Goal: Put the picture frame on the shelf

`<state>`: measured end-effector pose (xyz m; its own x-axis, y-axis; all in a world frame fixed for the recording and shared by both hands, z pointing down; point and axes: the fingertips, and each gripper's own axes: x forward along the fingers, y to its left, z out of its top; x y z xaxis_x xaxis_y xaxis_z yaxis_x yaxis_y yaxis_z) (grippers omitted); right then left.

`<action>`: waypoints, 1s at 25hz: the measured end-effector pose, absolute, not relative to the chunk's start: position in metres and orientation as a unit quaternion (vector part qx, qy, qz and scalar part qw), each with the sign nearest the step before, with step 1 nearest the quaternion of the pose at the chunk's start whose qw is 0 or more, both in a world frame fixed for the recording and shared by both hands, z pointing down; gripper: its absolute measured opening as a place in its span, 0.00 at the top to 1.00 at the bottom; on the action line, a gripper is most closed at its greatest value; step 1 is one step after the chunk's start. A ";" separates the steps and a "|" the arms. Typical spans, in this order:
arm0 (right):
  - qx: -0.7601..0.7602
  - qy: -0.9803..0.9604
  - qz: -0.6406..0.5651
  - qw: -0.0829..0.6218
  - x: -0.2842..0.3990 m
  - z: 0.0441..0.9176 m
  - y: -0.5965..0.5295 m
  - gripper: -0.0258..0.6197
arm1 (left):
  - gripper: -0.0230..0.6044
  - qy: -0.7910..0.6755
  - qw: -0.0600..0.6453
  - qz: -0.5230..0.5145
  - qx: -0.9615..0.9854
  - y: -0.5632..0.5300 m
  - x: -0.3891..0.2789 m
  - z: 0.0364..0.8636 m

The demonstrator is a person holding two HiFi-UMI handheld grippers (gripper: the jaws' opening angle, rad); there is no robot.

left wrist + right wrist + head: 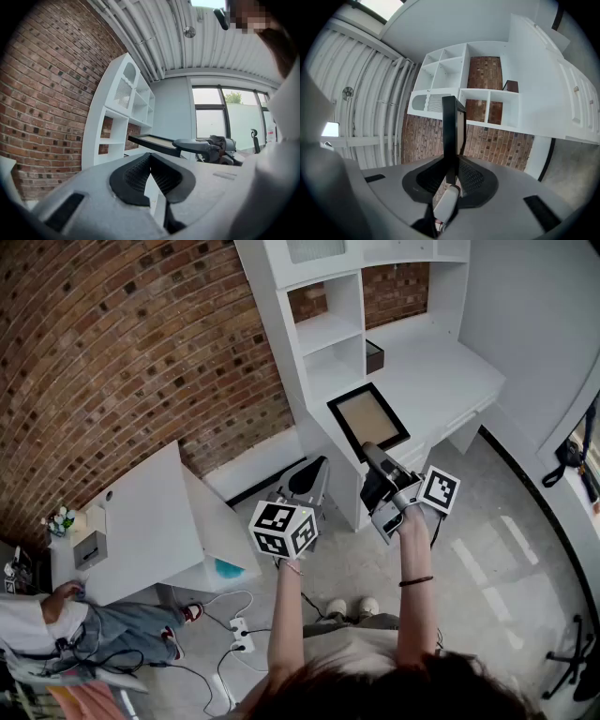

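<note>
The picture frame (367, 420) is black with a tan panel, and it is held out over the white desk top (450, 381) in front of the white shelf unit (328, 334). My right gripper (375, 457) is shut on its near edge. In the right gripper view the frame (450, 131) stands edge-on between the pads, with the shelf unit (487, 101) beyond it. My left gripper (309, 474) is lower and to the left, with its jaws shut and nothing between them (150, 159). The left gripper view shows the frame (154, 142) lying flat in the right gripper (187, 144).
A small dark box (374, 355) sits in a low shelf compartment. A white table (150, 521) stands at the left, with a seated person (37, 624) beside it. A power strip and cables (239, 634) lie on the floor. A brick wall (122, 343) runs behind.
</note>
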<state>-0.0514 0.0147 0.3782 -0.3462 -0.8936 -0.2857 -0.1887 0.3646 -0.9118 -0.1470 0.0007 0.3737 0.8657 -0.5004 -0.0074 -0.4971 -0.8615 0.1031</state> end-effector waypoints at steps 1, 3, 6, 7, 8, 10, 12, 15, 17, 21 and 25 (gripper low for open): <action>-0.383 0.708 -0.415 0.425 -0.051 0.379 0.015 0.85 | 0.95 -0.259 0.049 -0.017 0.965 0.001 -0.147 0.374; -0.384 0.707 -0.416 0.425 -0.051 0.380 0.016 0.85 | 0.95 -0.259 0.048 -0.017 0.965 0.003 -0.147 0.374; -0.385 0.707 -0.416 0.424 -0.051 0.380 0.016 0.85 | 0.95 -0.260 0.048 -0.017 0.964 0.003 -0.147 0.374; -0.384 0.707 -0.416 0.423 -0.051 0.380 0.016 0.85 | 0.95 -0.261 0.048 -0.017 0.964 0.003 -0.148 0.375; -0.384 0.708 -0.416 0.423 -0.051 0.381 0.016 0.85 | 0.95 -0.261 0.048 -0.018 0.964 0.003 -0.148 0.375; -0.385 0.710 -0.414 0.421 -0.051 0.381 0.016 0.85 | 0.95 -0.262 0.049 -0.018 0.964 0.003 -0.148 0.376; -0.386 0.712 -0.411 0.418 -0.051 0.381 0.016 0.85 | 0.95 -0.263 0.051 -0.018 0.963 0.003 -0.148 0.377; -0.387 0.713 -0.410 0.417 -0.049 0.381 0.016 0.85 | 0.95 -0.263 0.051 -0.016 0.963 0.002 -0.146 0.378; -0.387 0.711 -0.413 0.417 -0.046 0.382 0.015 0.85 | 0.95 -0.265 0.052 -0.016 0.963 0.002 -0.144 0.379; -0.388 0.708 -0.418 0.416 -0.037 0.385 0.015 0.85 | 0.95 -0.270 0.052 -0.016 0.961 0.002 -0.137 0.380; -0.381 0.708 -0.426 0.414 -0.026 0.385 0.014 0.85 | 0.95 -0.277 0.054 -0.014 0.959 0.001 -0.125 0.379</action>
<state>-0.0264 0.0143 0.3848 -0.3663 -0.8928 -0.2622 -0.1873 0.3468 -0.9191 -0.1254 0.0009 0.3786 0.8462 -0.5329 0.0024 -0.5299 -0.8408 0.1106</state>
